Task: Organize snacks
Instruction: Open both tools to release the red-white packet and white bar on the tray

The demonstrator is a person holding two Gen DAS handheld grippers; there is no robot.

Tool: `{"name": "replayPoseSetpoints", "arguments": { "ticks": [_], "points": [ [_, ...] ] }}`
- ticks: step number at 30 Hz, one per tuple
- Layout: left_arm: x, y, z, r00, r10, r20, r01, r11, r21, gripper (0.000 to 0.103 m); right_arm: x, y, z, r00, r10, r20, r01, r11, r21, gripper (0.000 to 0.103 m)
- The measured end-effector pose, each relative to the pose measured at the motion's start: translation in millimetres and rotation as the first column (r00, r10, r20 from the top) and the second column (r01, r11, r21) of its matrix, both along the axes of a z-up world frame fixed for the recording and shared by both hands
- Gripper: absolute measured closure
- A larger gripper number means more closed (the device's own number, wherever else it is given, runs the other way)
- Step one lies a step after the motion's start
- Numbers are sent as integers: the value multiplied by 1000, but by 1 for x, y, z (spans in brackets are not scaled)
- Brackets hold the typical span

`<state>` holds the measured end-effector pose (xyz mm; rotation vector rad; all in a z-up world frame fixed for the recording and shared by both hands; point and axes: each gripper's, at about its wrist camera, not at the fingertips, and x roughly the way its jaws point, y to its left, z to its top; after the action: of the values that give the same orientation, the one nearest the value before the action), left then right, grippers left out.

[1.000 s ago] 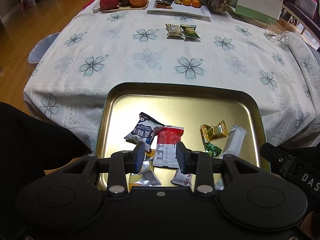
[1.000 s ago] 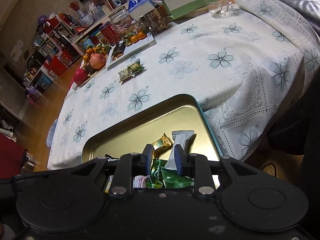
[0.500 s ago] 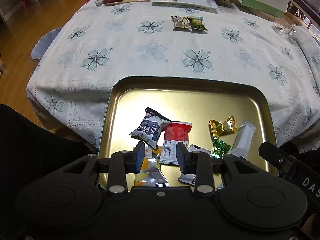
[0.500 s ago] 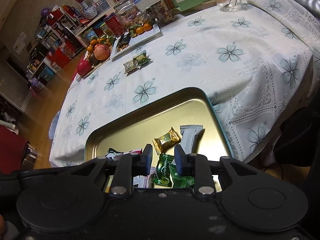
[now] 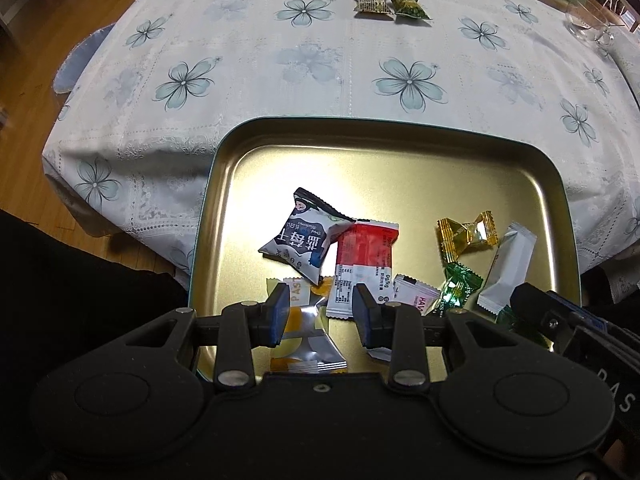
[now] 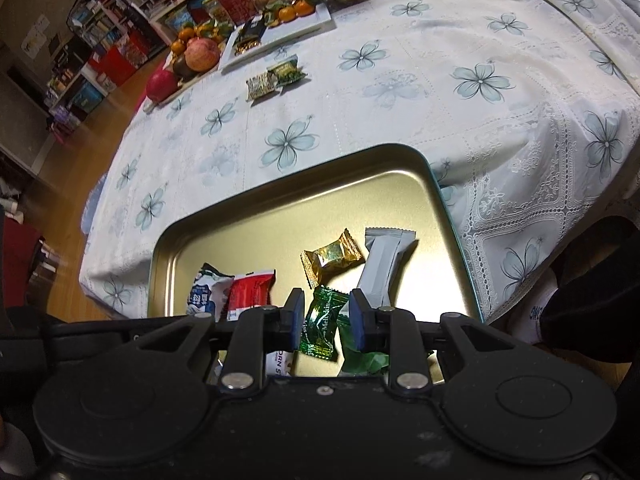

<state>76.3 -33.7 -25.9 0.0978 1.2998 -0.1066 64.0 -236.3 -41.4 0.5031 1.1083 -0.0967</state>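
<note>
Green candy (image 6: 320, 330) between right tongs (image 6: 325, 316)

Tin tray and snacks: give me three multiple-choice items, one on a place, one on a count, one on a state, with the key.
1. Where does the gold candy lie?
A. in the tray
B. on the tablecloth
C. on the floor

2. How many snack packets lie out on the tablecloth beyond the tray?
A. none
B. two
C. five

3. What is the left gripper doing?
A. clamping the red packet
B. open, holding nothing
C. gripping the tray rim

Key: 1 A, the gold candy sits on the tray floor beside the white bar. 2 B, a tan packet and a green packet lie side by side. 3 B, a gap shows between its pads above the yellow and silver packet.
</note>
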Motion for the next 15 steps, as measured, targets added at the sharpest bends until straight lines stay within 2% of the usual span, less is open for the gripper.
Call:
{"name": "replayPoseSetpoints", "arguments": {
  "ticks": [11, 15],
  "points": [
    [21, 1, -18, 991, 5, -133, -3, 1000, 14, 60, 33, 3, -22, 985, 103, -141, -110, 993, -41, 76],
    [32, 4, -22, 980, 11, -200, -11, 1000, 4, 60, 48, 0, -29, 969, 135, -209, -137, 991, 4, 76]
  ]
}}
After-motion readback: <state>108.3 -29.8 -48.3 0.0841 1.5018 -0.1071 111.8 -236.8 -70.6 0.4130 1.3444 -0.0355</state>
